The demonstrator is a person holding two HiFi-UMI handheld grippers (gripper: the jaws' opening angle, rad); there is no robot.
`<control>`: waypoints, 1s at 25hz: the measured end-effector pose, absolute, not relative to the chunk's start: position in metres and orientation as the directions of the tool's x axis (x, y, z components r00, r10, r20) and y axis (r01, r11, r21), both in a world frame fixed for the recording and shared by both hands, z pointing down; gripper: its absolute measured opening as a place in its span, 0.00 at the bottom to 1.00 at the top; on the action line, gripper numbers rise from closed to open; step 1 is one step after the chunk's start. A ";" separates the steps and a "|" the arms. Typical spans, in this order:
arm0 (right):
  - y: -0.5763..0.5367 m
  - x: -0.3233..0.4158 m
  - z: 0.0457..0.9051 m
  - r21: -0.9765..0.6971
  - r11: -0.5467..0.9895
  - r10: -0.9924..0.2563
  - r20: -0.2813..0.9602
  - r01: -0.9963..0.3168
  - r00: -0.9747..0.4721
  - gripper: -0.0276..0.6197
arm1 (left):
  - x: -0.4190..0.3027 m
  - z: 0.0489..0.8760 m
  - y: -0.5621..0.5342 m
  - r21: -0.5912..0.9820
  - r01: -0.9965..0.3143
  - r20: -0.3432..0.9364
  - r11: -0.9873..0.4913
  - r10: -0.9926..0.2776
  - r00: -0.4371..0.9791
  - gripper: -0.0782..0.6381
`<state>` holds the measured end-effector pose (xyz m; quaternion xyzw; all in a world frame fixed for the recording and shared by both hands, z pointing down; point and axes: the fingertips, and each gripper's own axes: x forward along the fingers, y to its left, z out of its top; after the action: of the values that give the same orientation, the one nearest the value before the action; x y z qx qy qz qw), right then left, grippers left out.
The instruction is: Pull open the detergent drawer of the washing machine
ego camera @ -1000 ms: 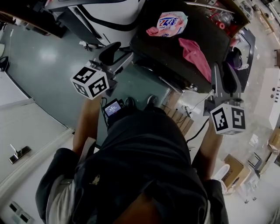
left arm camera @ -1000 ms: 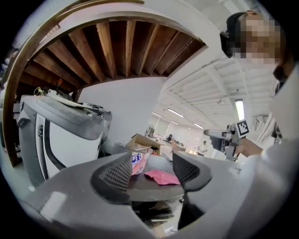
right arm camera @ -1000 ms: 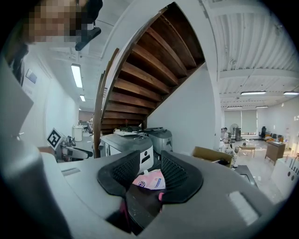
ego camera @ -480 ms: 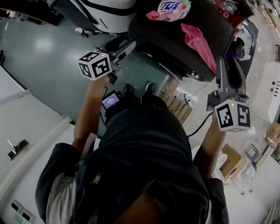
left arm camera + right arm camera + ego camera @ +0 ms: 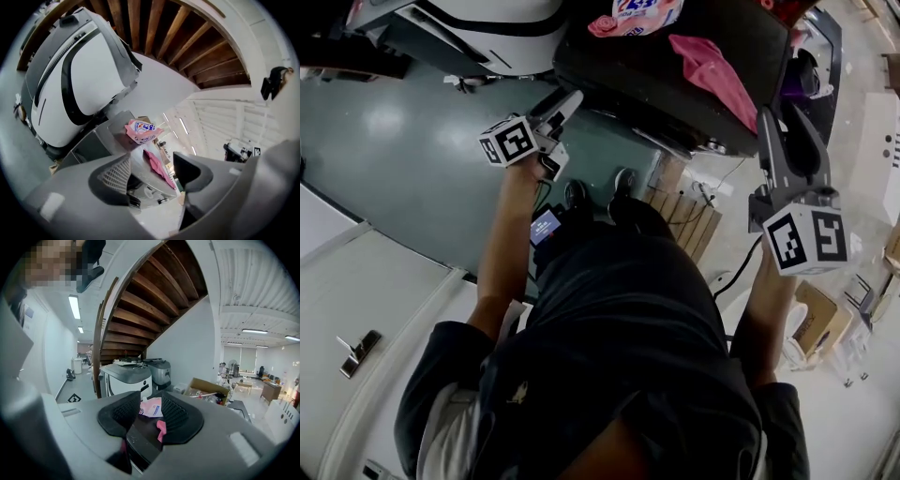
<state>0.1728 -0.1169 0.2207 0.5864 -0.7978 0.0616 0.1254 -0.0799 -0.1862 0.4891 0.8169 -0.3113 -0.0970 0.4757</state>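
Observation:
The washing machine has a dark top and stands ahead of me; its detergent drawer does not show clearly in any view. A pink detergent bag and a pink cloth lie on top. My left gripper hovers open just short of the machine's near left corner, touching nothing. In the left gripper view the gripper frames the bag and the cloth. My right gripper is open beside the machine's right end; in its own view the gripper frames the bag.
A large white and grey appliance stands left of the machine. A wooden pallet lies by my feet, and cardboard boxes sit at the right. A wooden staircase rises overhead. A white door is at my left.
Both grippers have come closer to the machine. The left one moved up and rightward toward its near corner; the right one shifted slightly. Neither has taken hold of anything.

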 end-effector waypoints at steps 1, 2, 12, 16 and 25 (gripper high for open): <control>-0.119 0.173 0.222 0.049 0.302 -0.919 0.280 -0.952 -0.277 0.23 | -0.077 0.496 -0.190 0.848 -0.401 0.128 -0.348 -0.598 0.791 0.56; -0.121 0.172 0.224 0.050 0.300 -0.917 0.291 -0.953 -0.273 0.23 | -0.075 0.502 -0.194 0.856 -0.387 0.119 -0.343 -0.598 0.792 0.56; -0.131 0.178 0.243 0.060 0.262 -0.902 0.369 -0.963 -0.223 0.23 | -0.056 0.570 -0.217 0.919 -0.273 0.057 -0.284 -0.589 0.806 0.58; -0.134 0.180 0.249 0.060 0.255 -0.898 0.386 -0.965 -0.213 0.23 | -0.053 0.606 -0.215 0.937 -0.277 0.103 -0.213 -0.589 0.801 0.60; -0.138 0.183 0.264 0.060 0.251 -0.880 0.429 -0.966 -0.202 0.23 | -0.044 0.635 -0.225 0.947 -0.235 0.061 -0.218 -0.596 0.801 0.60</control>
<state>0.1834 -0.1384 0.2641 0.6017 -0.7672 0.1116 0.1921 -0.0437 -0.2249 0.6352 0.7637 -0.2718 -0.1603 0.5632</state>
